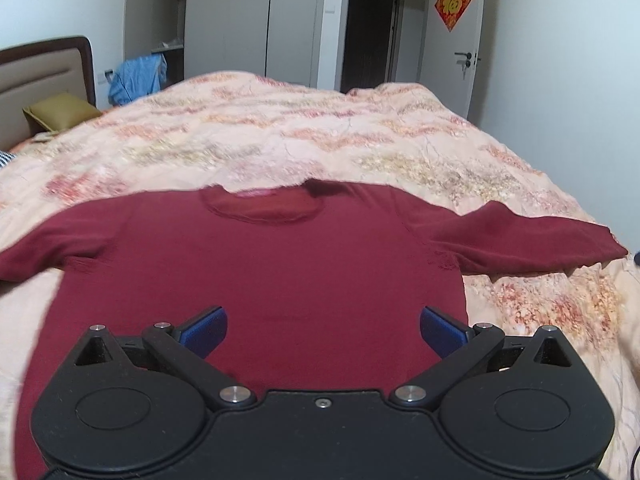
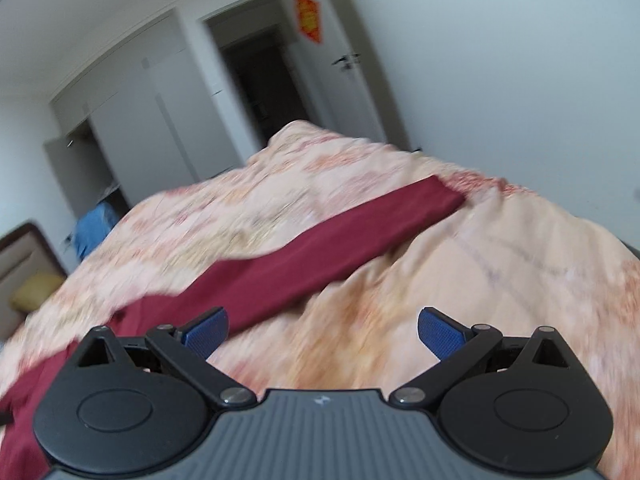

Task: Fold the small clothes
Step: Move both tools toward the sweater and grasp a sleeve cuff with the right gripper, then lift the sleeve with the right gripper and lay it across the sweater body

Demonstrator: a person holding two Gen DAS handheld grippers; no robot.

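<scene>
A big bed (image 1: 280,128) fills the room, covered with a soft peach quilt (image 1: 400,148) that has pink and yellow flower patches. Behind the bed stand grey wardrobe doors (image 1: 228,16), a dark open doorway (image 1: 370,28), and a white door (image 1: 452,40) with a red and gold paper square (image 1: 453,1) stuck on it. At the head of the bed, on the left, sit a brown headboard (image 1: 44,68), a yellow-green pillow (image 1: 60,114) and some blue cloth (image 1: 140,78). The left gripper (image 1: 324,330) hangs low over the bottom part of a dark red shirt (image 1: 260,264), looking up along it, and its blue jaws are wide apart with nothing between them. The right gripper (image 2: 323,330) is tilted (its view is blurry and leans to one side) and sits over bare quilt just beside the shirt's right sleeve (image 2: 340,232); its jaws are wide apart and empty too. The shirt lies flat on the quilt, front up. Its neck hole (image 1: 262,204) points away toward the far side of the bed and its bottom edge is near the grippers. Both sleeves are spread straight out to the sides, so the sleeves run across the bed.
</scene>
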